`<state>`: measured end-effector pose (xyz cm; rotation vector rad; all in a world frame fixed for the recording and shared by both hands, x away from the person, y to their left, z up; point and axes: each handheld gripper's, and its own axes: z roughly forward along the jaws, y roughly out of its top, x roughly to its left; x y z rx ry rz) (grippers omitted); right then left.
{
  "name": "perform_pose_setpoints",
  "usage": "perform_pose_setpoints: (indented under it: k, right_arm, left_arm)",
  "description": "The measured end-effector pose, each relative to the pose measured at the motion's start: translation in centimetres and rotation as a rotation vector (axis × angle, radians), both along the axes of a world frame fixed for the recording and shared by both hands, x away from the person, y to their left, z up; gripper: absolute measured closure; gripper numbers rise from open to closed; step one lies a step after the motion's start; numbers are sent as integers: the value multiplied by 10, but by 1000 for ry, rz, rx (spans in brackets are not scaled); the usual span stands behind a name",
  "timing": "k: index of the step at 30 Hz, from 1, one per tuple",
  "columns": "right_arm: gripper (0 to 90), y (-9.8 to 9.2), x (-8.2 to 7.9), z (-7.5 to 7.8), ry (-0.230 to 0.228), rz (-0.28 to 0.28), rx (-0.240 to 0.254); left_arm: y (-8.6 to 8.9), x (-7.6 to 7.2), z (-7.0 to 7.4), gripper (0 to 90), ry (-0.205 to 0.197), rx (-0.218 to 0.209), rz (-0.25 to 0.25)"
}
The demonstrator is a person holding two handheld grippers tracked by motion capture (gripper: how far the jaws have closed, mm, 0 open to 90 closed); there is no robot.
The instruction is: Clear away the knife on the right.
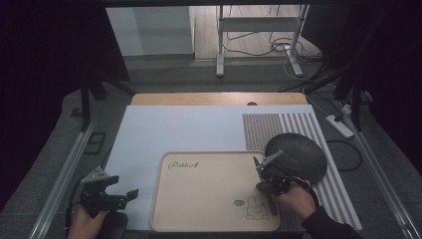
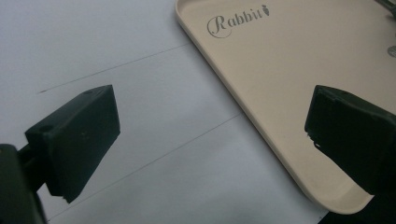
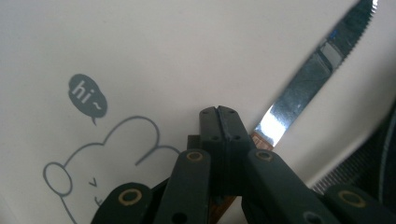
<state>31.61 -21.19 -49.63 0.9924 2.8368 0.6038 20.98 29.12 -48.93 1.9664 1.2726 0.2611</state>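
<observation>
The right gripper has its two black jaws pressed together on the brown wooden handle of a knife. The blade is flat polished steel, narrow and long, with small teeth along one edge near the tip, and it points away from the jaws over the tray. In the high view the knife sits at the right edge of the tray, close to a dark round mat with a woven texture.

The tray is cream-coloured, rectangular with rounded corners and a low raised rim. Its smooth matte surface carries a grey line drawing of a rabbit with a "hi~" bubble, and the word "Rabbit" in curly letters near the far left corner.

The left gripper rests over the pale blue sheet on the worktop, left of the tray. Its blocky black jaws are spread wide with nothing between them.
</observation>
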Motion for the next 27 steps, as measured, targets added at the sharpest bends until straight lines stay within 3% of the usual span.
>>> perform_pose_setpoints:
  k: [6, 11, 19, 27]
  right_arm:
    - [890, -10, 2, 1, 17, -36, 4]
    - [843, -9, 2, 2, 17, -27, 23]
    - [584, -9, 1, 11, -43, -10, 91]
    - [248, -21, 2, 17, -93, -57, 123]
  left_arm:
    - [0, 0, 0, 32, 0, 0, 0]
    - [0, 0, 0, 32, 0, 0, 0]
    - [0, 0, 0, 32, 1, -2, 1]
    - [0, 1, 0, 32, 3, -7, 3]
